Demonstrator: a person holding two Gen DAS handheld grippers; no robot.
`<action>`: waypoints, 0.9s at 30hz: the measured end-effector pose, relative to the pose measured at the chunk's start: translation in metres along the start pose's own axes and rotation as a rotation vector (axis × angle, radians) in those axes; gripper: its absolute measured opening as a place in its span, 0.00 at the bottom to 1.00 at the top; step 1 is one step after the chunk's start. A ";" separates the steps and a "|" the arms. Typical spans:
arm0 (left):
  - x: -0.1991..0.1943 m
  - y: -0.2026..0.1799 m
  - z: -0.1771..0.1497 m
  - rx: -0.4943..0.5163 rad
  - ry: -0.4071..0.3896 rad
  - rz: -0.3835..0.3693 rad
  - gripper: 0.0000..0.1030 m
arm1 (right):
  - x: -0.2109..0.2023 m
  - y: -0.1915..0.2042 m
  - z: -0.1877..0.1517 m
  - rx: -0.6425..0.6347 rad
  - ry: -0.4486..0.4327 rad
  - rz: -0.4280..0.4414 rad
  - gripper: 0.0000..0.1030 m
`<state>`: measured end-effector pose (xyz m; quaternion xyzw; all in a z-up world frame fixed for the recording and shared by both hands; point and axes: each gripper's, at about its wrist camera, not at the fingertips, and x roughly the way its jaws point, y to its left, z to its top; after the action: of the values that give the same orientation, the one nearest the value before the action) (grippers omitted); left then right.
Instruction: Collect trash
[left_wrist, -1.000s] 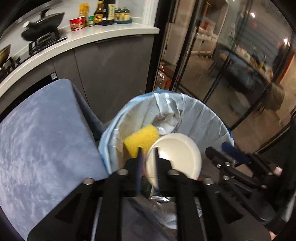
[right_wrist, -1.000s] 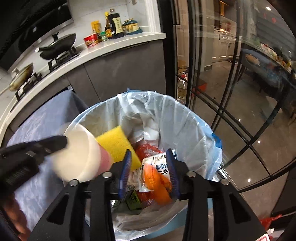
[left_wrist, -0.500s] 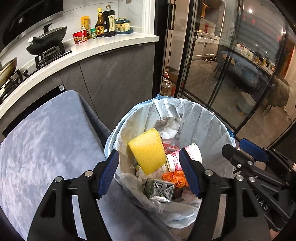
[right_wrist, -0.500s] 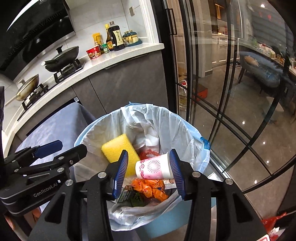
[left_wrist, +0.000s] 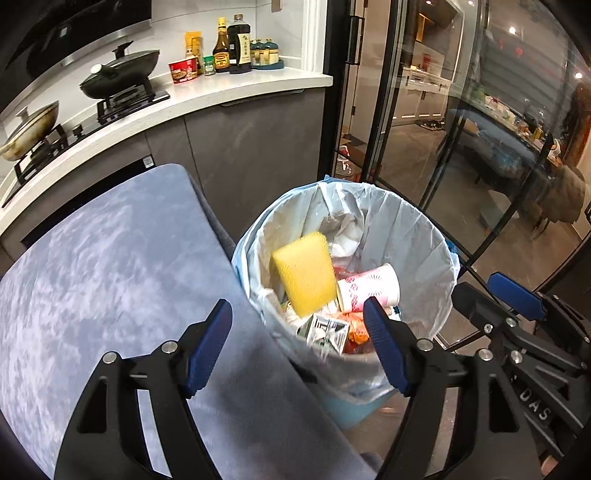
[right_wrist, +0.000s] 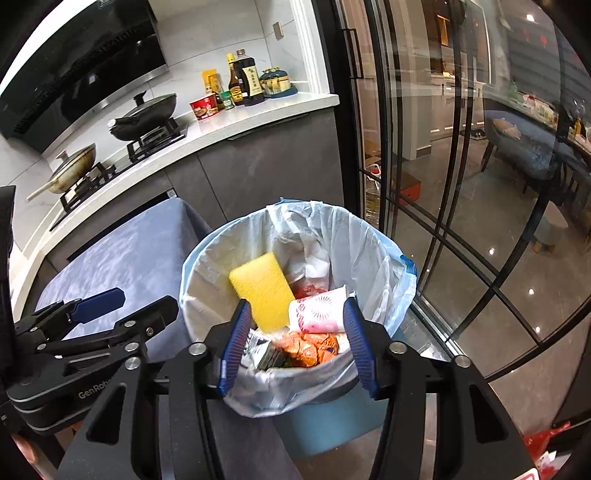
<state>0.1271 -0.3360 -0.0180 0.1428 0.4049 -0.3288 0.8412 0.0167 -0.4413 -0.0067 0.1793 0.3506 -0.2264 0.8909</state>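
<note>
Above the trash bin (left_wrist: 424, 236), both my claws hung with nothing between the pads. Left claw (left_wrist: 295, 347) stood wide and its jaws were opening, one blue pad over the grey-blue cloth on the bench (left_wrist: 92, 266), the other over the bin's near rim. Right claw (right_wrist: 291, 343) stood at a medium gap, its jaws opening too, and framed the bin contents from above without touching them.

The bin itself was blue with a pale translucent liner (right_wrist: 332, 236) folded over the rim. It sat on the floor just beside the cloth-covered bench edge, close to the glass door (right_wrist: 461, 147).

Inside, a yellow sponge (left_wrist: 303, 273) leaned tilted on top of the pile. A pink-and-white paper cup (left_wrist: 367, 288) lay on its side just right of it, touching or nearly so (hard to call). Below them were an orange wrapper (right_wrist: 310, 345) and a small silver-green carton (left_wrist: 327, 330), with crumpled white paper further back.

Kitchen counter (right_wrist: 236, 122) behind carried two pans (right_wrist: 144, 110) on the hob, sauce bottles (right_wrist: 245, 79) and a red instant-noodle cup (right_wrist: 205, 105), all well apart from the bin.
</note>
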 end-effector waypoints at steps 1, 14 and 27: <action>-0.003 0.000 -0.002 -0.004 0.000 0.005 0.68 | -0.004 0.002 -0.002 -0.006 -0.003 -0.003 0.54; -0.037 0.012 -0.038 -0.055 -0.001 0.089 0.78 | -0.033 0.015 -0.025 -0.041 0.003 -0.036 0.74; -0.048 0.011 -0.064 -0.072 0.018 0.137 0.84 | -0.047 0.015 -0.047 -0.075 0.021 -0.080 0.82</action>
<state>0.0748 -0.2744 -0.0209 0.1426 0.4135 -0.2543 0.8626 -0.0316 -0.3932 -0.0029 0.1338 0.3751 -0.2466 0.8835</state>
